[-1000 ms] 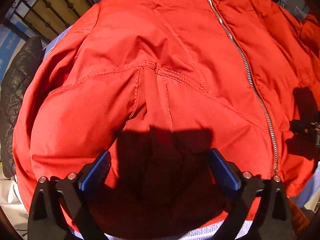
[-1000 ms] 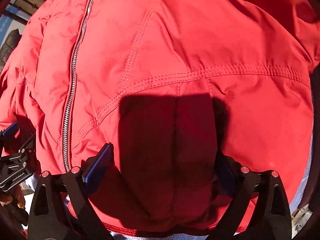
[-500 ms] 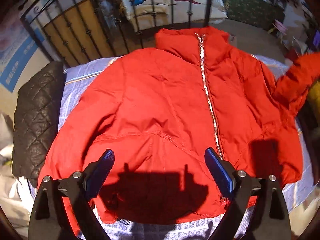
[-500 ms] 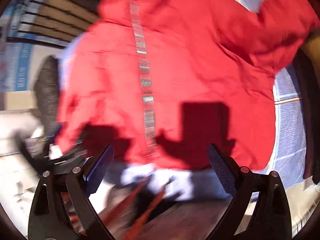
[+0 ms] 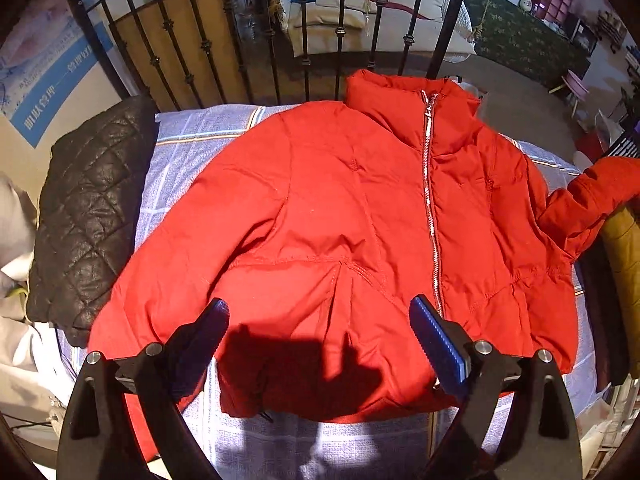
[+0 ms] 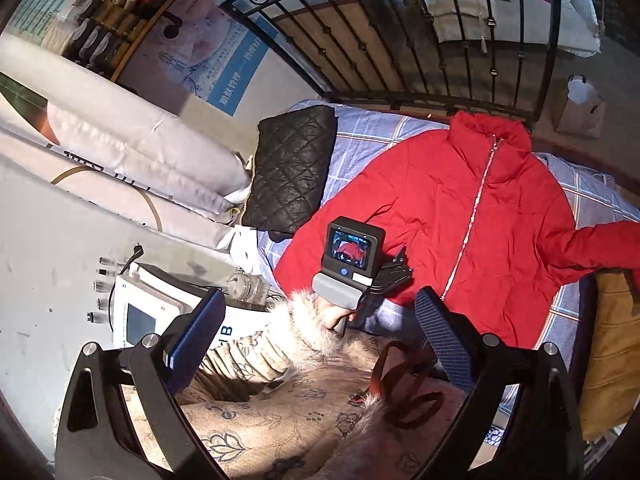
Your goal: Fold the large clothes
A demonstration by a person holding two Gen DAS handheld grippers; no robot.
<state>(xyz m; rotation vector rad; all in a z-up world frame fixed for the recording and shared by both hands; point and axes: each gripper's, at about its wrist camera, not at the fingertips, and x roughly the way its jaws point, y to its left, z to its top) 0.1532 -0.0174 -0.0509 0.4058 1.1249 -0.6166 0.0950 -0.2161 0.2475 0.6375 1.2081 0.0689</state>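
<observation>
Jacket (image 5: 340, 216) flat ahead, zip axis running away from left gripper (image 5: 320, 320); left nearer, spread, empty; right gripper (image 6: 320, 312) spread, high, well back.

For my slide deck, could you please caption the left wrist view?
Open left gripper above a zipped red puffer jacket spread flat on checked bedding.

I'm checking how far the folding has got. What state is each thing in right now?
Red jacket: spread flat on the bed, front up, not yet folded.
Zipper: closed up to the collar.
Right sleeve: stretched out past the bed's edge.
Black quilted jacket: folded, beside the red one.
Left tongs: open, holding nothing.
Right tongs: open, holding nothing.
</observation>
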